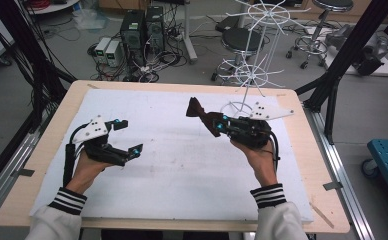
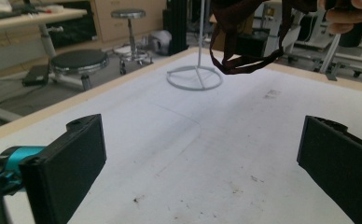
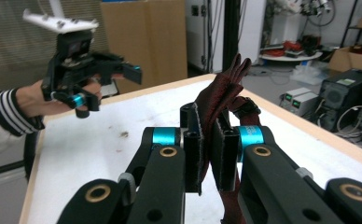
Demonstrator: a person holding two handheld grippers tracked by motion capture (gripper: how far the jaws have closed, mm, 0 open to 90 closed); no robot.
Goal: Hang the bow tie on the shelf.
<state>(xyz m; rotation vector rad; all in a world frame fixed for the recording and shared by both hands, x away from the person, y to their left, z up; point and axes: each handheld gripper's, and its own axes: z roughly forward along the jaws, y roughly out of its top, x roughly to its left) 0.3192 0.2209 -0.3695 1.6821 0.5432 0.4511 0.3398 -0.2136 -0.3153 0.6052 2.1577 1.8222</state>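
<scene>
The right claw [image 1: 221, 125] is clamped tight on a dark red strap [image 1: 198, 111], held above the stained white mat [image 1: 182, 165] covering the table [image 1: 72, 95]. Well apart, the left claw [image 1: 127, 136] gapes wide, empty. Beyond the right claw stands a white wire rack [image 1: 254, 50]; past it, stools [image 1: 242, 40] and computers [image 1: 142, 27].

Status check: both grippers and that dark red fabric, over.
Left gripper open, empty. Right gripper shut on dark red fabric piece, held above the table. White wire stand ahead; nothing in the way.

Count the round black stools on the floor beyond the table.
2. One black round stool stands just past the table's far edge, behind the white wire rack. Another black round stool stands farther back at the right. Clutter may hide others.
</scene>
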